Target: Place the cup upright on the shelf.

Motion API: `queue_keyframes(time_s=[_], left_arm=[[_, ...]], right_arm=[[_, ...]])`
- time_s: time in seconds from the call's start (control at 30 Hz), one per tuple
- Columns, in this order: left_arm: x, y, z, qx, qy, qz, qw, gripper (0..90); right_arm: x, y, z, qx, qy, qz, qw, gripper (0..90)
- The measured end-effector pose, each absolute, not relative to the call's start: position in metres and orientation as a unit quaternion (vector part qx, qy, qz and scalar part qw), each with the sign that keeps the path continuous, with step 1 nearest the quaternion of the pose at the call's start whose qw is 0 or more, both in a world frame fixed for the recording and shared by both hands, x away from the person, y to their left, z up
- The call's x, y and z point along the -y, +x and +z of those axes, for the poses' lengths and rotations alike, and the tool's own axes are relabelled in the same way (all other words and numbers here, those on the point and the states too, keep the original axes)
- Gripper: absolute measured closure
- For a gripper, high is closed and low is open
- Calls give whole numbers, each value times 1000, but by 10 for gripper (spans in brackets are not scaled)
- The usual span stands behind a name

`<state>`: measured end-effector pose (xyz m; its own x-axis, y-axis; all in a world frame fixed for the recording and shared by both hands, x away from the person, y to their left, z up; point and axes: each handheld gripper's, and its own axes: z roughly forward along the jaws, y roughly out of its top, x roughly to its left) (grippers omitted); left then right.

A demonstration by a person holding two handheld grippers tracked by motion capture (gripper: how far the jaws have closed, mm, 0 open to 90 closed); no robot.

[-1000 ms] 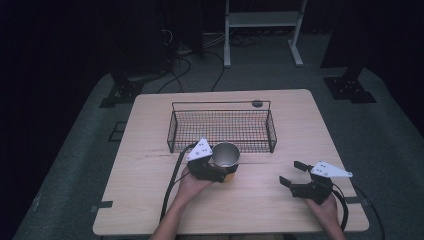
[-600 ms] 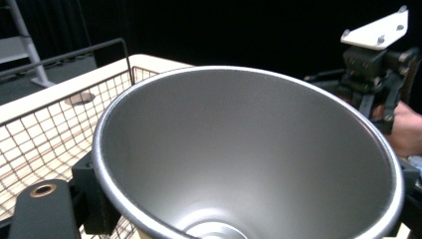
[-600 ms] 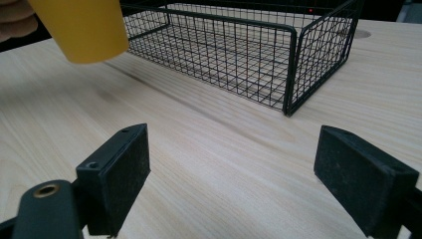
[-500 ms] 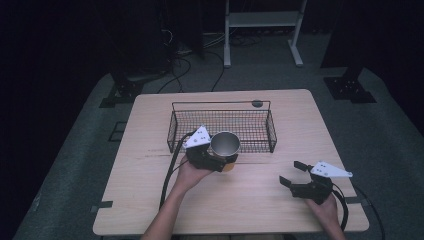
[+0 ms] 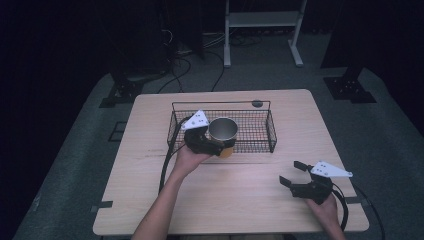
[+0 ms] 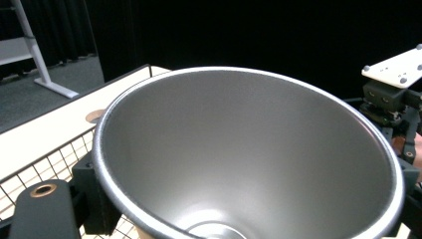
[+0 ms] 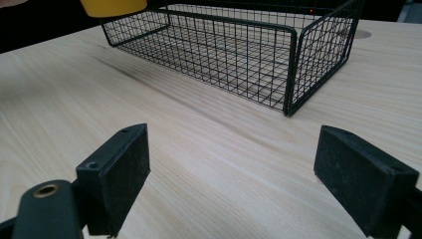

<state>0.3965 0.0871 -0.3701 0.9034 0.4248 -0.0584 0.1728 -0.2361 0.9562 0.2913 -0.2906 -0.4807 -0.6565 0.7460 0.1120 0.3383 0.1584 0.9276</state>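
My left gripper [image 5: 215,145] is shut on a yellow cup with a steel inside [image 5: 223,131] and holds it in the air above the front rail of the black wire basket [image 5: 260,137]. The cup's wide silver mouth [image 6: 249,154] faces the left gripper view, its rim between the black jaws. The yellow base of the cup [image 7: 113,7] shows at the top left of the right gripper view. My right gripper [image 5: 295,175] rests low over the table's front right part, jaws wide open with only bare wood between its pads [image 7: 117,172].
The wooden table [image 5: 230,200] carries the wire basket at its middle back. A round cable hole [image 5: 257,104] sits behind the basket. Black cables trail from both grippers. A white stand [image 5: 260,25] and dark equipment legs stand on the floor beyond.
My left gripper has lifted the cup from the table in front of the basket and carried it back and up, over the basket's front edge. The right gripper has stayed put.
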Motion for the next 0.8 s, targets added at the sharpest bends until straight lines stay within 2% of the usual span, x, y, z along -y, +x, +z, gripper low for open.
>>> queue_keyframes(time_s=[0.43, 0.8], left_arm=[[-87, 422, -360, -204, 769, 95, 599, 125], [-80, 446, -345, -203, 780, 96, 584, 125]], right_arm=[[291, 291, -481, -736, 368, 535, 190, 134], [291, 291, -481, -737, 368, 535, 190, 134]])
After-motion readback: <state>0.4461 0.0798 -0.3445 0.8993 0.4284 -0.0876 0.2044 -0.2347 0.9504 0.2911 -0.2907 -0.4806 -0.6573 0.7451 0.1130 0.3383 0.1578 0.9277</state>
